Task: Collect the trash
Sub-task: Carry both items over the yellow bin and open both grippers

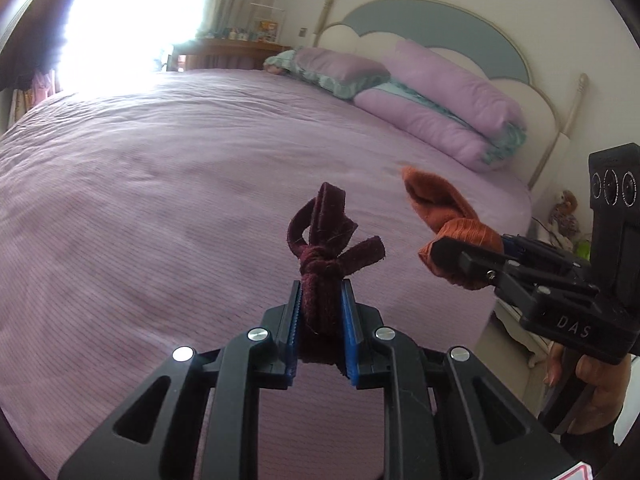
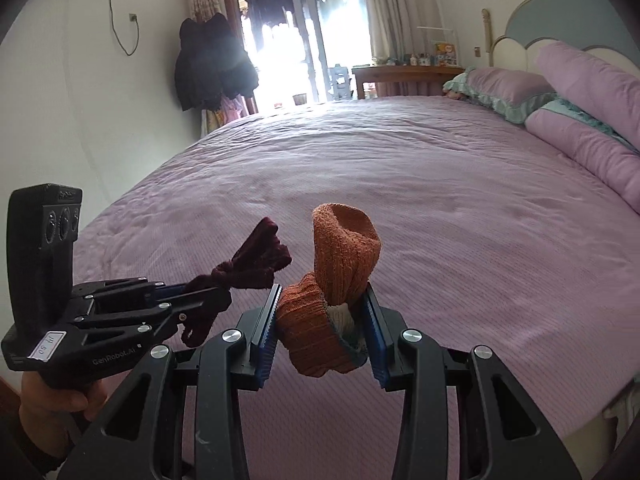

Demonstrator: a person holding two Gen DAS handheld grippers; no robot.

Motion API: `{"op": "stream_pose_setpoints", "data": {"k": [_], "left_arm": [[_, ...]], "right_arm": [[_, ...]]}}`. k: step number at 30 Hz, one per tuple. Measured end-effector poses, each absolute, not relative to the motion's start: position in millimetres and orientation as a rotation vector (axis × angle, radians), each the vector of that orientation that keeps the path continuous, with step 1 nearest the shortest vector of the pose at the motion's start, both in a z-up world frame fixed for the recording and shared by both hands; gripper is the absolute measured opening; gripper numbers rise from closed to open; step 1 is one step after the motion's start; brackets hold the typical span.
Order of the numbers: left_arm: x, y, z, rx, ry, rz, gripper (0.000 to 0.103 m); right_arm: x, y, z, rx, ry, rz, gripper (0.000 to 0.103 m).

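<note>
My left gripper (image 1: 320, 292) is shut on a knotted dark maroon cloth strip (image 1: 326, 248) and holds it above the purple bed (image 1: 160, 184). My right gripper (image 2: 322, 300) is shut on an orange sock (image 2: 340, 264) with a pale inside, also held above the bed (image 2: 440, 200). In the left wrist view the right gripper (image 1: 452, 258) comes in from the right with the orange sock (image 1: 436, 204). In the right wrist view the left gripper (image 2: 212, 298) comes in from the left with the maroon cloth (image 2: 256, 260). The two grippers are side by side, apart.
Purple pillows (image 1: 448, 104) lie against the blue and cream headboard (image 1: 432, 24). A wooden desk (image 2: 400, 74) with small items stands beyond the bed. Dark coats (image 2: 212, 64) hang on the wall by the bright balcony door (image 2: 296, 40). A white nightstand (image 1: 528, 336) stands beside the bed.
</note>
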State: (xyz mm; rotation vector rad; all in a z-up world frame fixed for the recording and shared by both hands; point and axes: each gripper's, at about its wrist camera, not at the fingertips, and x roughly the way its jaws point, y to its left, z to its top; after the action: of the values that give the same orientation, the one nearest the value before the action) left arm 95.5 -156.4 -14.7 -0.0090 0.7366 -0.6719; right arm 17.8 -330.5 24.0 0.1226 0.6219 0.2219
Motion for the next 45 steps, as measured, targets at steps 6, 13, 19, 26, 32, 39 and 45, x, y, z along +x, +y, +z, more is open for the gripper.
{"op": "stream_pose_setpoints", "data": {"k": [6, 13, 19, 26, 32, 39, 45], "left_arm": [[57.5, -184.3, -29.5, 0.011, 0.766, -0.769, 0.019], [3.5, -240.3, -60.4, 0.072, 0.834, -0.939, 0.019], [-35.3, -288.2, -92.5, 0.108, 0.928, -1.062, 0.02], [-76.6, -327.9, -120.1, 0.194, 0.984, -1.168, 0.02], [-95.9, -353.6, -138.3, 0.265, 1.025, -1.212, 0.02], [-115.3, -387.2, -171.0, 0.359, 1.107, -1.258, 0.02], [-135.7, -414.3, -206.0, 0.428, 1.192, -1.296, 0.02]], "right_arm": [[-47.8, -357.2, 5.8, 0.172, 0.637, 0.177, 0.038], [-134.2, -404.3, -25.8, 0.276, 0.672, 0.03, 0.038], [-194.4, -446.8, -60.1, 0.385, 0.739, -0.148, 0.038], [-234.2, -469.4, -104.9, 0.455, 0.852, -0.286, 0.038], [-252.0, -486.1, -147.4, 0.489, 0.996, -0.356, 0.045], [-279.9, -508.7, -174.7, 0.562, 1.051, -0.447, 0.069], [-307.5, -524.3, -167.6, 0.585, 1.013, -0.505, 0.07]]}}
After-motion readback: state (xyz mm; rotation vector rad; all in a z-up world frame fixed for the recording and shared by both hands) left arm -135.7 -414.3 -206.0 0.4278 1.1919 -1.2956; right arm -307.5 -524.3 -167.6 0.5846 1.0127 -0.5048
